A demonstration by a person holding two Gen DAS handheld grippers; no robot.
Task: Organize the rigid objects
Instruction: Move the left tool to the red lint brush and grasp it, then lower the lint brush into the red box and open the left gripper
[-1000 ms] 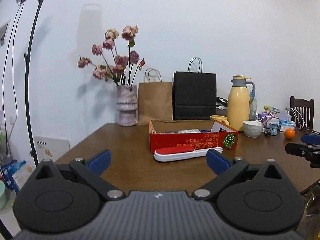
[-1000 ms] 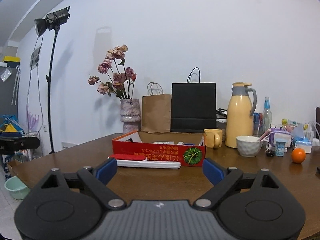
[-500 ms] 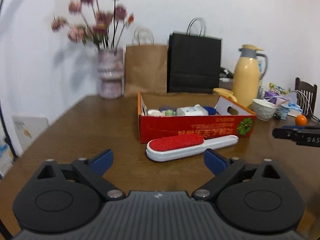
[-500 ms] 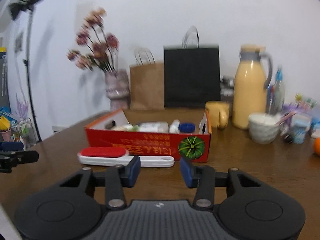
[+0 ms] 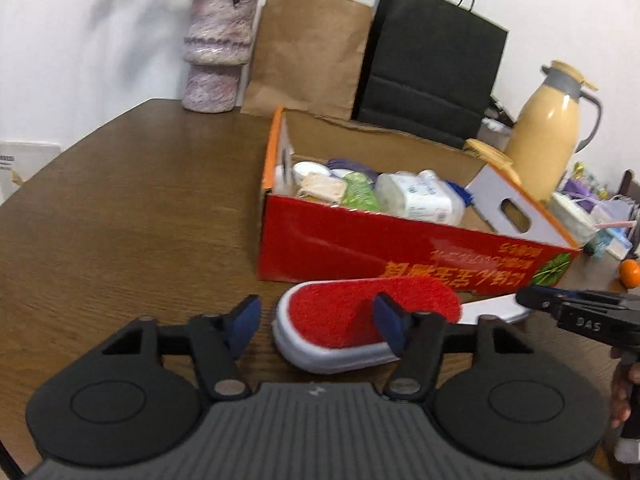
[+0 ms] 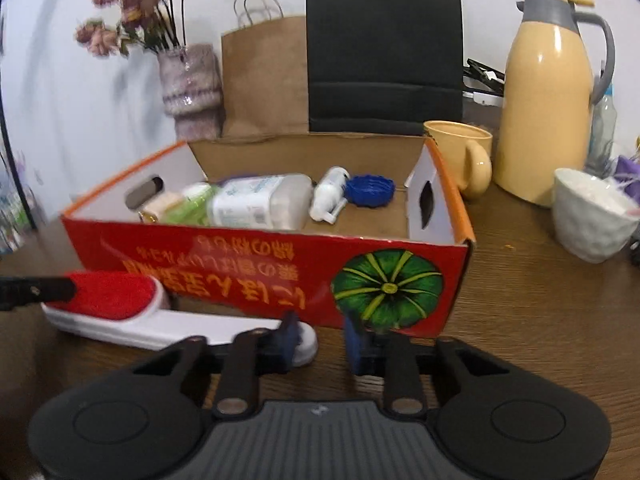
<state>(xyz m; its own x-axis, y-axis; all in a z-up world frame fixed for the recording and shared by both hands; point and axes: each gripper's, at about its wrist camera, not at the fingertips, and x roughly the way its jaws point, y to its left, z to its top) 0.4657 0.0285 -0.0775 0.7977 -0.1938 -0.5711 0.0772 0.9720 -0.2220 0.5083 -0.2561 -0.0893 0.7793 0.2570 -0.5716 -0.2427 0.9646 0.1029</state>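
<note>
Here the lint brush (image 5: 368, 320) lay on the wooden table (image 5: 120, 220) at lower centre of the left wrist view, just in front of the red cardboard box (image 5: 400, 248). The left gripper (image 5: 318, 324) stood wide open, its blue fingers on either side of the brush's red head, not visibly clamping it. In the right wrist view the right gripper (image 6: 320, 340) was narrowly open at lower centre, one finger in front of the white handle's tip. The box held bottles.
</note>
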